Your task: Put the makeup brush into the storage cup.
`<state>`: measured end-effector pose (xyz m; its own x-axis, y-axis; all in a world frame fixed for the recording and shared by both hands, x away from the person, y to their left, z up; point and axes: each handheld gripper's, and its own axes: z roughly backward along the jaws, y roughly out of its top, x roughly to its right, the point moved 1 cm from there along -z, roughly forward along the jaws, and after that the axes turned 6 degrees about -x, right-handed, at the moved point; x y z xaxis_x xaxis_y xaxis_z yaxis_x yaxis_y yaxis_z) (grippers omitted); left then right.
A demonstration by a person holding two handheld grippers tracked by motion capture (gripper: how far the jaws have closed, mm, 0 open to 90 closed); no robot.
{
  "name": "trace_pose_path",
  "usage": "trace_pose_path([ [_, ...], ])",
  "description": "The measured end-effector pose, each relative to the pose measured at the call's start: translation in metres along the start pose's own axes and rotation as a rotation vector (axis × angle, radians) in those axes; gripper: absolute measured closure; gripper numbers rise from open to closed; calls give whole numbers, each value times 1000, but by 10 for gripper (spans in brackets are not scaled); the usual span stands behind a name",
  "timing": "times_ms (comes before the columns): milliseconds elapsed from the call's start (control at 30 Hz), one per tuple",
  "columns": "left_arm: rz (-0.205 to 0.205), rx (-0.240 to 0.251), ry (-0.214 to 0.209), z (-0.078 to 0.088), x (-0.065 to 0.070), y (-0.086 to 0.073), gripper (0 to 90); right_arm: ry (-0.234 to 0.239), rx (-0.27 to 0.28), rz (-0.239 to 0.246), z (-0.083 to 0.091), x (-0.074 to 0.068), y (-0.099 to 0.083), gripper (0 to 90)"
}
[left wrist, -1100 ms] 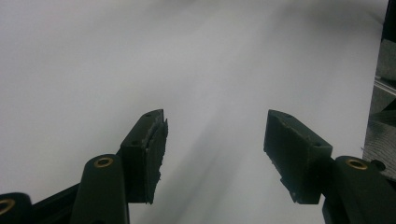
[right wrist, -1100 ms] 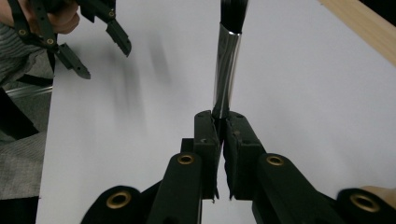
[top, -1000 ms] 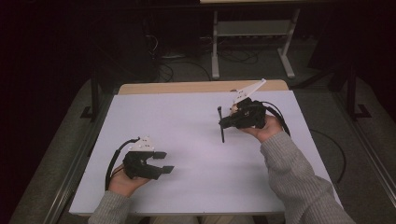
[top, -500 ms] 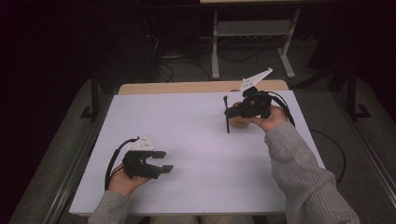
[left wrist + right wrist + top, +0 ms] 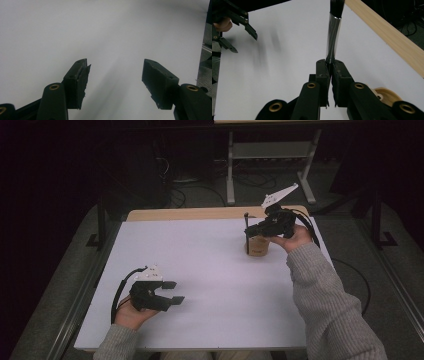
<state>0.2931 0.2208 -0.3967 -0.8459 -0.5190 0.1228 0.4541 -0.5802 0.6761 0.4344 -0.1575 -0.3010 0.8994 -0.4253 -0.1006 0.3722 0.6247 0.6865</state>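
Directly below my right tool (image 5: 255, 228), at the far right of the bench (image 5: 210, 270), stands a small round wooden holder (image 5: 258, 245), and I am carrying a brush (image 5: 246, 232) above it. The tool is clamped tight on the brush: in the right gripper view its two black jaws meet on the handle just under the silver ferrule (image 5: 333, 35), with the dark bristles (image 5: 336, 7) pointing away from the camera and the rim of the wooden holder (image 5: 384, 96) just beside the jaws at lower right.

What has changed: a second ago the right tool held the brush over bare white bench, nearer the middle. Since then I have taken it toward the far right corner and a little higher, so the brush now hangs upright at the holder's left side. I judge that the brush is about to go into the holder; it looks close to the rim, but I cannot tell whether it touches.

My left tool (image 5: 170, 291) has kept its place near the front left edge, jaws apart with nothing between them; the left gripper view shows only white bench beyond its pads (image 5: 160, 86).

I can read no brand, label or writing anywhere.
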Motion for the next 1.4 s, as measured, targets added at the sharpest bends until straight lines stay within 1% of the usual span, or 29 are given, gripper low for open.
trace_pose_path([
  [33,0,3,0,0,0,0,371,-5,2,5,1,2,1,831],
  [67,0,2,0,0,0,0,371,-6,5,-5,3,2,1,831],
  [100,1,1,1,0,0,0,370,-9,5,1,4,4,2,831],
  [133,-1,0,2,0,0,0,369,-11,6,-6,5,5,3,831],
  [233,1,2,2,0,0,0,367,-20,10,-5,8,8,5,831],
  [300,-6,2,5,1,-1,0,366,-26,16,-8,11,10,6,831],
  [367,-7,2,7,1,-1,1,360,-24,21,-17,13,11,7,831],
  [400,-6,2,6,1,-1,0,359,-31,21,-12,14,13,8,831],
  [500,-7,1,7,1,-1,1,357,-36,22,-19,16,14,10,831],
  [600,-5,2,7,1,-1,1,356,-50,25,-12,19,18,11,831],
  [633,-2,6,6,1,-1,1,355,-46,26,-23,20,18,12,831],
  [733,-5,3,8,1,-1,1,354,-56,30,-31,23,22,12,831],
  [767,-3,2,8,1,-1,1,354,-55,28,-40,23,23,12,831],
  [1033,0,4,7,1,-1,0,352,-77,32,-61,27,33,12,831],
  [1200,6,9,4,1,-2,0,351,-96,28,-82,26,41,9,831],
  [1233,5,10,4,1,-2,0,351,-97,25,-92,25,41,9,831],
  [1333,-5,10,7,2,-2,-1,351,-104,27,-98,24,47,6,831],
  [1367,-4,8,7,2,-2,-1,351,-105,25,-109,24,48,5,831],
  [1400,-1,9,6,2,-2,-1,351,-107,26,-108,23,50,4,831],
])
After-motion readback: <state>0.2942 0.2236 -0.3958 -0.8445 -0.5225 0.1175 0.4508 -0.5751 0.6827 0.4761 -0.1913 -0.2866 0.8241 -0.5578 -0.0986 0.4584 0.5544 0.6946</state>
